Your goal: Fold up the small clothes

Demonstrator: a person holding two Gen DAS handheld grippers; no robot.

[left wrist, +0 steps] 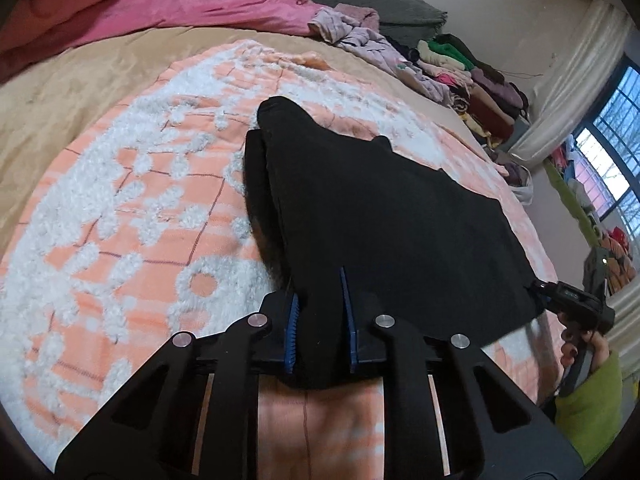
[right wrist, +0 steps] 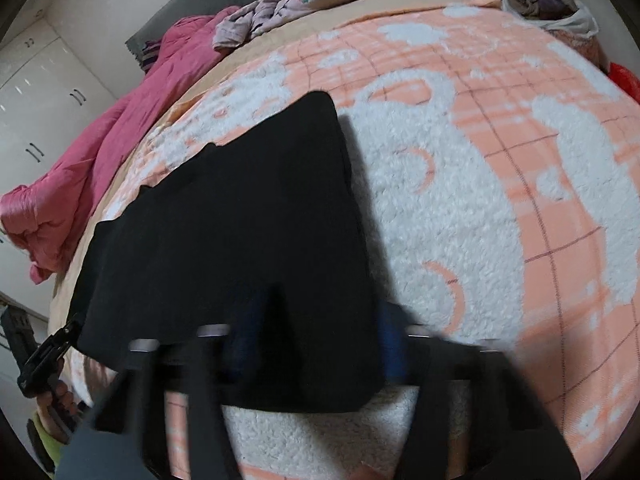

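Note:
A black garment [left wrist: 380,208] lies spread on a peach and white fluffy blanket [left wrist: 140,200], with its near edge lifted off the bed. My left gripper [left wrist: 320,324] holds the near left corner, and the black cloth fills the gap between its blue pads [left wrist: 294,332]. At the right of this view the right gripper [left wrist: 538,290] pinches the other near corner. The right wrist view is blurred. There the black garment [right wrist: 240,220] runs between the pads of my right gripper [right wrist: 320,320]. The left gripper [right wrist: 70,330] bites the far left corner.
A crumpled pink quilt [left wrist: 140,0] lies at the head of the bed beside loose lilac clothes [left wrist: 360,32]. Stacked clothes [left wrist: 480,88] line the wall toward a window [left wrist: 612,152]. A hand with a green sleeve [left wrist: 592,400] holds the right gripper. White cupboards [right wrist: 40,100] stand at the left.

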